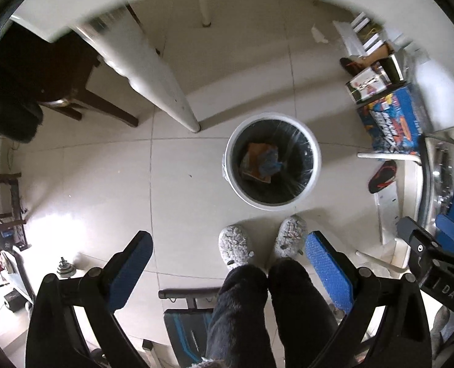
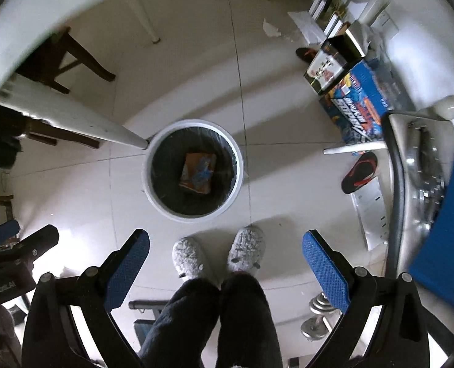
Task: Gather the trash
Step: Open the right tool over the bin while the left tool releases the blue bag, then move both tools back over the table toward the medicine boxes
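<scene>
Left wrist view looks straight down at a white trash bin (image 1: 272, 161) lined with a black bag, standing on the tiled floor (image 1: 104, 184) at about 1 o'clock from the left gripper (image 1: 227, 263), well beyond its fingertips. Its jaws are spread wide with nothing between them but the person's grey slippers (image 1: 236, 245). An orange and blue wrapper (image 1: 262, 161) lies at the bottom of the bin. From the right wrist view, the right gripper (image 2: 227, 263) is likewise wide and empty, and the bin (image 2: 193, 170) sits at about 11 o'clock, beside a white table leg (image 2: 73, 119). A black flip-flop (image 2: 360, 171) lies at 2 o'clock, near a blue toy box (image 2: 364, 98)
</scene>
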`<action>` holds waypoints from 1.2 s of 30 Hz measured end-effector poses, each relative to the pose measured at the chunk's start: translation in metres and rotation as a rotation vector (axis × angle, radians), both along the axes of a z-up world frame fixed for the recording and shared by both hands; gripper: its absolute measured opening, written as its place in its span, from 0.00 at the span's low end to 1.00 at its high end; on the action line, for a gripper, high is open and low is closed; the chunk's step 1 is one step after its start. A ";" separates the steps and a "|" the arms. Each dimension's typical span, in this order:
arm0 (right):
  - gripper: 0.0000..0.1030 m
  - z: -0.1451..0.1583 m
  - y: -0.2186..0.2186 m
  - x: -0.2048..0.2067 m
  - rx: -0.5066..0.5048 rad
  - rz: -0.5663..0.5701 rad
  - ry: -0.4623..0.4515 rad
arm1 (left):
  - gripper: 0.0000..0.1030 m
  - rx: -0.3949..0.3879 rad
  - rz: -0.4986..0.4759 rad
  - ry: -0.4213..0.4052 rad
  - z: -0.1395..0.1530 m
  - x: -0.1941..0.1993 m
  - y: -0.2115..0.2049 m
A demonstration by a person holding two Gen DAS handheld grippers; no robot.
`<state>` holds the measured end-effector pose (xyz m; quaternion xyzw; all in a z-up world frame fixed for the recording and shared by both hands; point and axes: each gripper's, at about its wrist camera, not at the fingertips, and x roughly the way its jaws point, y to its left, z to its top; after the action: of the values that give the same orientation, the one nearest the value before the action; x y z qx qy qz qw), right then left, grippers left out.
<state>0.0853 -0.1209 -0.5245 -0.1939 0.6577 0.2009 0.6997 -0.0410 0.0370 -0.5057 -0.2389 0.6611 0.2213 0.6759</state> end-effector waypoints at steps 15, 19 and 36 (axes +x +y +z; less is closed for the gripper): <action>0.98 0.218 -0.011 -0.005 0.208 -0.115 -0.020 | 0.99 0.126 0.012 -0.181 0.190 0.011 0.002; 0.98 0.255 -0.009 0.039 0.217 -0.113 -0.059 | 1.00 0.147 0.037 -0.212 0.215 0.057 0.007; 0.98 0.187 0.081 0.331 -0.371 0.715 -0.062 | 1.00 0.067 0.241 -0.042 0.181 0.302 0.014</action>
<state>0.4164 -0.0402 -0.3375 -0.5394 0.5523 0.3037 0.5584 0.2611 0.0514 -0.3247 -0.2985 0.6054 0.3178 0.6658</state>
